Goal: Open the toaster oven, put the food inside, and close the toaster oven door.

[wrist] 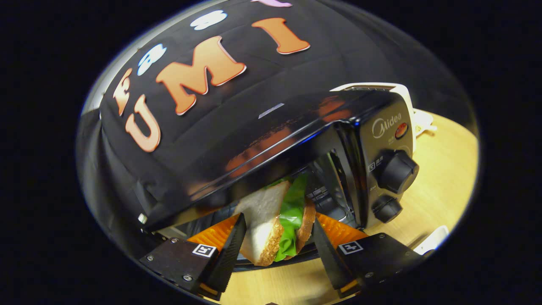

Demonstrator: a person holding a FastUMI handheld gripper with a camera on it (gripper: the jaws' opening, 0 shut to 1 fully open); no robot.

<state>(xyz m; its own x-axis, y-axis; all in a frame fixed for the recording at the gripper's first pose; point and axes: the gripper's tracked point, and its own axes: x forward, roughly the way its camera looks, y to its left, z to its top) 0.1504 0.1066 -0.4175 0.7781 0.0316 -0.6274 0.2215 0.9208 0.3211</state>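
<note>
A sandwich [267, 220] of white and brown bread with green lettuce stands on edge between my fingers. My gripper [278, 218] is shut on the sandwich, one finger pressing on each bread side. Just ahead is the black toaster oven [296, 127], seen tilted. Its dark cavity [326, 186] shows behind the sandwich, so the front is open. The sandwich's far end reaches the mouth of the cavity. A dark edge under the sandwich may be the lowered door [271, 263]. The control panel beside the cavity has two black knobs [398, 171].
The oven stands on a light wooden table [444, 169]. A white object [402, 91] sits behind the oven, with a white plug or cable [423, 123] beside it. Another white item [432, 240] lies on the table near my right finger.
</note>
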